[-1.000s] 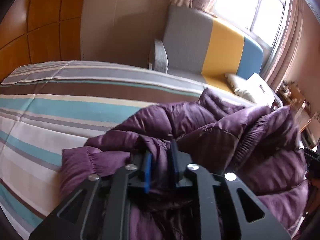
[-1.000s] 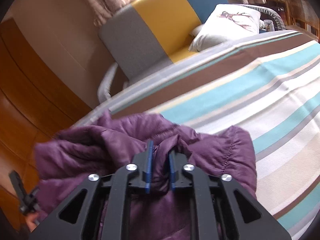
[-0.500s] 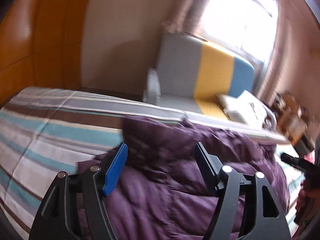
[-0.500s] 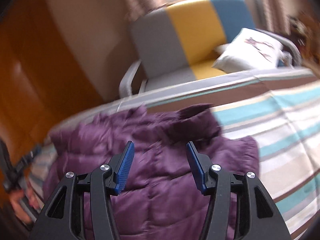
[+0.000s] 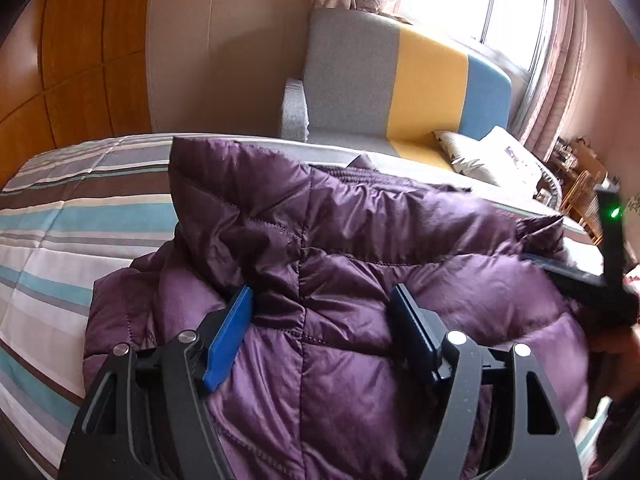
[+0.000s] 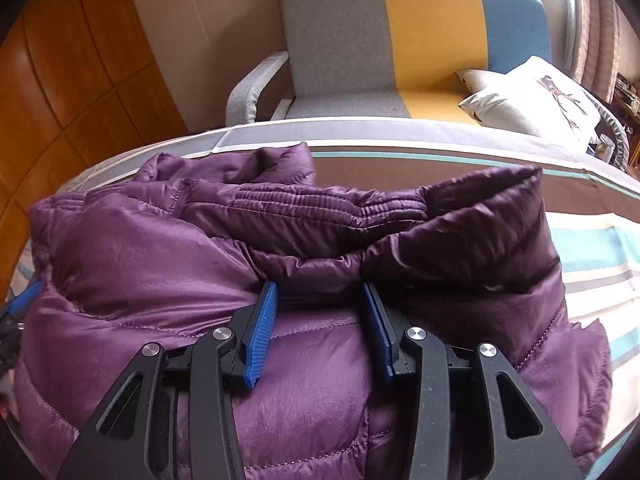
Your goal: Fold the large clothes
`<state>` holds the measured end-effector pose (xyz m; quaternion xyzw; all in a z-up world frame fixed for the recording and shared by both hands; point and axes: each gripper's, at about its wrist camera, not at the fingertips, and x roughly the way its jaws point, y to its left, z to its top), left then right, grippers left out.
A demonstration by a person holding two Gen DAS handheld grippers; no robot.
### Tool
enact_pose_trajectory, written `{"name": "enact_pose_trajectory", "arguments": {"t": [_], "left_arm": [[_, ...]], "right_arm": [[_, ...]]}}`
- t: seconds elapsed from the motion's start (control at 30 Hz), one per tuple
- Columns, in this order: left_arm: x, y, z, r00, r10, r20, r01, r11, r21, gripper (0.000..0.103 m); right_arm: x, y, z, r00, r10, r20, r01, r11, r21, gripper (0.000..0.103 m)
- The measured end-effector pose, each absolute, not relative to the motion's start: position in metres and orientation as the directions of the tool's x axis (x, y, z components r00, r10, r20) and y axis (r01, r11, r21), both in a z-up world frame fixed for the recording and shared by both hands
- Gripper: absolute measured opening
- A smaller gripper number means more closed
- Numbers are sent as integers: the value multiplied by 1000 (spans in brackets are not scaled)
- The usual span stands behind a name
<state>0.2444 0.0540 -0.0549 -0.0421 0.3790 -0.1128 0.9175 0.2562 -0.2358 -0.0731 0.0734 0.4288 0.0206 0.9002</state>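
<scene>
Left wrist view: the left hand-held gripper [image 5: 322, 314] gapes wide, gripping nothing — the purple puffer jacket [image 5: 360, 248] lies bunched beneath and ahead on the striped bed [image 5: 60, 216].

Right wrist view: the right hand-held gripper [image 6: 320, 300] spreads wide and empty over the jacket's folded bulk — sofa [image 6: 400, 40] beyond.

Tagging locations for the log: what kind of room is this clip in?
Most likely a home bedroom: a bed with a striped cover, a tricolour sofa with a pillow, and a curtained window.
</scene>
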Motion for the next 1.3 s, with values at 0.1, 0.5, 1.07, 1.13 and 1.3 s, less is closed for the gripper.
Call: {"name": "enact_pose_trajectory", "arguments": {"t": [0.1, 0.5, 1.07, 1.13, 1.3], "left_arm": [[240, 39, -36, 712, -251, -656, 212, 967, -140, 71], [322, -28, -62, 630, -68, -774, 221, 971, 95, 73], [253, 45, -41, 747, -22, -665, 95, 993, 75, 82], [251, 62, -53, 729, 44, -683, 44, 993, 112, 85], [256, 90, -83, 690, -33, -723, 36, 999, -11, 94]], "right_arm": [[252, -237, -76, 643, 100, -759, 28, 988, 154, 43], [243, -237, -78, 662, 79, -746, 67, 984, 164, 43], [193, -275, -44, 721, -33, -692, 160, 980, 120, 43], [196, -290, -59, 681, -98, -726, 220, 973, 75, 39], [211, -303, -80, 668, -122, -734, 247, 967, 64, 36]]}}
